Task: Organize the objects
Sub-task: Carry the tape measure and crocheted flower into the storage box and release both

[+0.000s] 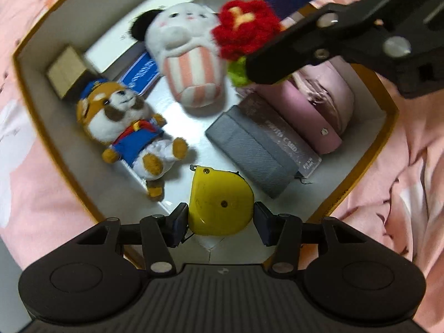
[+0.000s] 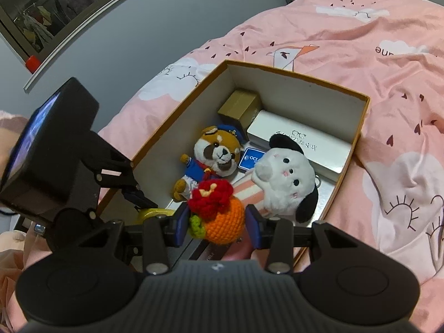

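My left gripper (image 1: 220,219) is shut on a yellow tape measure (image 1: 220,201) and holds it over the near end of an open cardboard box (image 1: 27,63). My right gripper (image 2: 216,223) is shut on a crocheted toy (image 2: 219,211) with an orange body, red top and green leaf, held above the box (image 2: 360,111); it shows in the left wrist view (image 1: 245,32) too. In the box lie a red panda plush (image 1: 125,127), (image 2: 213,156) and a white dog plush (image 1: 188,55), (image 2: 285,174).
The box also holds a grey case (image 1: 249,149), a pink case (image 1: 319,102), a white glasses box (image 2: 299,144), a small brown carton (image 2: 240,106) and a blue card (image 1: 141,76). The box sits on a pink bedspread (image 2: 360,27). A grey wall (image 2: 138,27) stands behind.
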A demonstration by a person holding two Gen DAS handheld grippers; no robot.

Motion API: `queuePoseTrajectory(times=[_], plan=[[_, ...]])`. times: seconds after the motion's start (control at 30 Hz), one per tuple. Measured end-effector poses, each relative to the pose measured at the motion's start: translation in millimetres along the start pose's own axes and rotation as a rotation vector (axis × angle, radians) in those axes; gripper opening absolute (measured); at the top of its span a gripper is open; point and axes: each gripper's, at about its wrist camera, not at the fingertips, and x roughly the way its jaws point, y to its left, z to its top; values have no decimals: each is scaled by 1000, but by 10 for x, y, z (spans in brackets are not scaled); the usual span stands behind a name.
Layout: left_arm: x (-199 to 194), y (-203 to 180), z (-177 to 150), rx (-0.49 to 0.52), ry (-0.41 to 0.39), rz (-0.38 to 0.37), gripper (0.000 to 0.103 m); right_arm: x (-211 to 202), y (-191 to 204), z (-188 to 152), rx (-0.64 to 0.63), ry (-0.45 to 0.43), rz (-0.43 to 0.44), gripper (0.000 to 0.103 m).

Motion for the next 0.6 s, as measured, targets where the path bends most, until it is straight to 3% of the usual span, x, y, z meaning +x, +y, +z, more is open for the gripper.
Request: queuePoseTrajectory(times=[0.33,0.5,0.6], plan=[[76,52,-102,17,42,-59,59,56,-6,5,8,25,0,45],[-1,64,-258,3,-16,-58,59,57,36,14,0,26,11,45],[-152,105,-445,-38,-99,-63,59,62,102,16,-24,27,27,45]])
